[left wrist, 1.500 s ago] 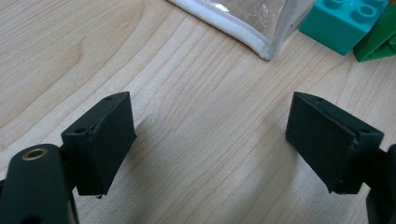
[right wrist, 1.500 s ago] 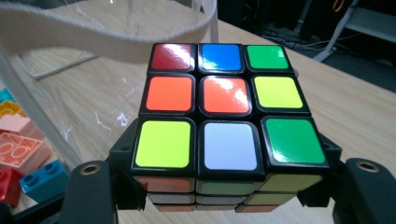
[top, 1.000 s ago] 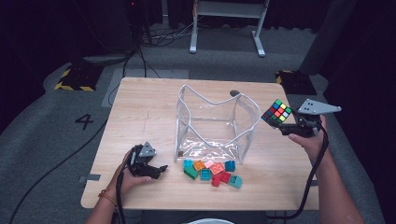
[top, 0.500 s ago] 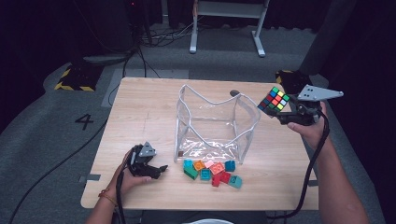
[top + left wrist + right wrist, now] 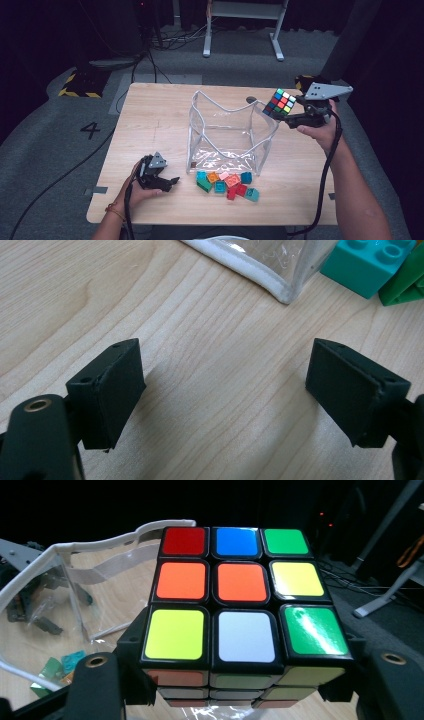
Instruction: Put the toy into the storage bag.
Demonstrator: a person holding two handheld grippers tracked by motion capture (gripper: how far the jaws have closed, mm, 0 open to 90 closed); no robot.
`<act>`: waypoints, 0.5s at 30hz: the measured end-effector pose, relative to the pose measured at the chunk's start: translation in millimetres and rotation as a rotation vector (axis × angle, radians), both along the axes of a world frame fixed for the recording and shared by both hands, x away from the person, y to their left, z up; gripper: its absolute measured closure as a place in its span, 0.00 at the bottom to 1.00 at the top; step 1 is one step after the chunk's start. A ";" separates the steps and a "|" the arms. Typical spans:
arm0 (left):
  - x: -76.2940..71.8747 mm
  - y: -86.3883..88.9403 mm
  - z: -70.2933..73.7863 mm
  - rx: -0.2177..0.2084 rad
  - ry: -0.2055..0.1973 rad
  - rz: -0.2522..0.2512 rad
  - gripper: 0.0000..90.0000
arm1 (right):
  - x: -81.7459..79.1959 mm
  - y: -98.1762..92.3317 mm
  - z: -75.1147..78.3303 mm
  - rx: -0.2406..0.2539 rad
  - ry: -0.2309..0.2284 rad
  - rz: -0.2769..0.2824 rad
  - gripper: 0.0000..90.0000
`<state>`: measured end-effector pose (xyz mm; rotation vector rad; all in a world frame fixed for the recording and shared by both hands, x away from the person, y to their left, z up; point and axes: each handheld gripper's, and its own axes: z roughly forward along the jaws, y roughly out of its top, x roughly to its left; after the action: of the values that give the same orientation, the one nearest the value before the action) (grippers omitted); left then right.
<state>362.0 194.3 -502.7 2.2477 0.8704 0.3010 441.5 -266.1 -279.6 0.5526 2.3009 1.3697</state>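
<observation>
Here the right gripper (image 5: 291,116), clamped on the puzzle cube (image 5: 280,102) at the clear bag's (image 5: 227,131) right rim, should probably centre over the opening before lowering, while the left gripper (image 5: 169,182) rests unclenched on the table (image 5: 150,115).

The clear bag (image 5: 230,132) stands at the middle of the table (image 5: 150,120). A heap of toy blocks (image 5: 227,184) lies just before it, toward the near edge. The left gripper (image 5: 167,182) rests near the near-left corner. The right gripper (image 5: 290,120) holds the puzzle cube (image 5: 280,103) above the bag's right rim.
</observation>
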 end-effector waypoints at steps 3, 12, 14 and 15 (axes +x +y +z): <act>0.0 0.0 0.0 -0.001 0.002 -0.001 0.18 | 1.8 14.5 -0.2 -0.022 0.004 0.029 0.38; 0.1 0.1 0.2 -0.002 0.008 -0.001 0.18 | 9.3 56.3 -9.9 -0.198 0.040 0.165 0.38; 0.1 0.2 0.2 -0.002 0.008 -0.001 0.18 | 11.9 63.6 -13.0 -0.239 0.054 0.176 0.38; 0.1 0.2 0.2 -0.002 0.008 -0.002 0.18 | 14.1 67.1 -14.7 -0.260 0.062 0.183 0.38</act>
<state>362.1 194.5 -502.5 2.2489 0.8728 0.2899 455.5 -198.9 -294.3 0.3123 2.5817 1.1164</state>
